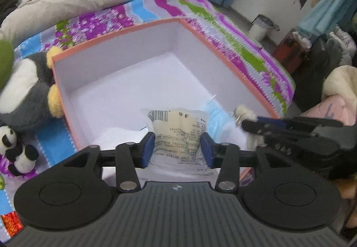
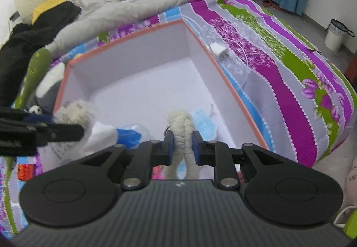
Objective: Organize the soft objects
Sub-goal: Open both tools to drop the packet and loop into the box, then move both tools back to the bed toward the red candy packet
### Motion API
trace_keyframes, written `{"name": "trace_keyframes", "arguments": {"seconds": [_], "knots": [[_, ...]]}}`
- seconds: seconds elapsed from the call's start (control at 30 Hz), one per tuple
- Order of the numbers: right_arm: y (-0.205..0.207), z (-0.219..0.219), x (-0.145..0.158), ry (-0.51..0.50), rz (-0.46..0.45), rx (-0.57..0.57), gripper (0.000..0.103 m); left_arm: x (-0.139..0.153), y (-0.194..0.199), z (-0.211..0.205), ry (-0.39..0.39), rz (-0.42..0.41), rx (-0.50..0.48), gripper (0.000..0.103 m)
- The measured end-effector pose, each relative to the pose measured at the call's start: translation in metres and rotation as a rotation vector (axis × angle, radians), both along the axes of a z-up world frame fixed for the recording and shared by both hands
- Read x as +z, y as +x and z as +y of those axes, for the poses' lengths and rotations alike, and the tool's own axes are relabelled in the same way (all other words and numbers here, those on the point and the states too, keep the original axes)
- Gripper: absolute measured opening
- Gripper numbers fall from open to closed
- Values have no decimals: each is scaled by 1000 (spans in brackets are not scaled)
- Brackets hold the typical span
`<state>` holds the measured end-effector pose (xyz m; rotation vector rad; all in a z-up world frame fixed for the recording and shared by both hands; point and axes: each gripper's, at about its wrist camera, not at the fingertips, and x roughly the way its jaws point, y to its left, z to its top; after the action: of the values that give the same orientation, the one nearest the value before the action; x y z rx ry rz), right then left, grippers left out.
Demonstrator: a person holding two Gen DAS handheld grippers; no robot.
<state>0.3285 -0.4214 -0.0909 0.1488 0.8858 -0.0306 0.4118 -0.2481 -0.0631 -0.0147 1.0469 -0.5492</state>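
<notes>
left tongs (image 1: 177,149) part-open around plastic packet (image 1: 178,133); right tongs (image 2: 182,146) narrow, woolly toy (image 2: 181,126) between, over box (image 1: 120,35).

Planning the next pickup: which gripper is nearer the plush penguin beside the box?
Left. The left gripper is over the box's penguin side; the right gripper works farther away.

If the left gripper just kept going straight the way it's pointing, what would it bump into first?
Probably the packet already between the left gripper fingers, then likely the white floor of the orange box; depth is unclear.
</notes>
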Motion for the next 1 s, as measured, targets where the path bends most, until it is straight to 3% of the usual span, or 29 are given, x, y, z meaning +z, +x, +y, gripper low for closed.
{"name": "trace_keyframes", "arguments": {"seconds": [0.17, 0.43, 0.7, 0.87, 1.0], "knots": [[-6, -1, 0, 19, -11, -3, 40, 9, -6, 1, -8, -30, 8, 56], [-32, 9, 10, 39, -106, 20, 41, 26, -31, 25, -42, -111, 43, 56], [-86, 41, 25, 26, -266, 55, 41, 47, -94, 62, -52, -278, 75, 56], [-121, 66, 24, 31, -331, 82, 41, 50, -139, 86, -45, -345, 101, 56], [-147, 92, 22, 6, -370, 130, 41, 48, -172, 108, -81, -352, 134, 56]]}}
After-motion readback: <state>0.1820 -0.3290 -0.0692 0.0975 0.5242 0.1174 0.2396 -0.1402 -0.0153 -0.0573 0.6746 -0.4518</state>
